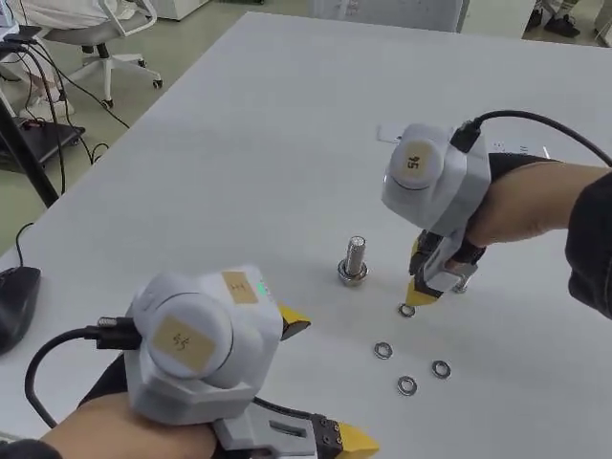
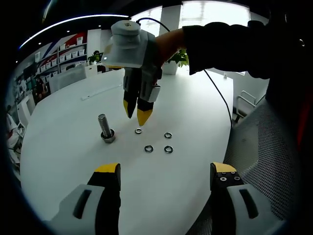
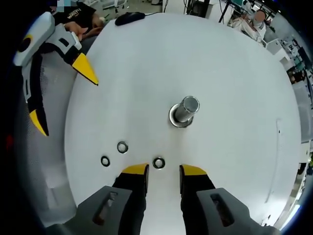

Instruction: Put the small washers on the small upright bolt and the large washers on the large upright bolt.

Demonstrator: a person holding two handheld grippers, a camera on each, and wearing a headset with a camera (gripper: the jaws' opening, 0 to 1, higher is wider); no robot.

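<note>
Yellow-tipped left hand-held gripper (image 1: pixel 341 384), partly cropped

light: bright, even, diffuse, from overhead; no hard shadows anywhere.
table (image 1: pixel 239 143): white, matt, evenly lit from near to far, no glare patches.
shadows: faint soft smudge beneath the right gripper (image 1: pixel 422 295); another at the foot of the bolt (image 1: pixel 354 260).
highlights: small glints on the bolt's metal top in the right gripper view.
left gripper view: bright panel (image 2: pixel 210 12) at the far top blown out to white; curved light strip (image 2: pixel 63 24) far left; sleeve (image 2: pixel 234 44) almost black, detail lost.
both gripper views: strong fisheye bending toward the edges, table rim bowed.
focus: head view sharp at centre; far room slightly soft.
</note>
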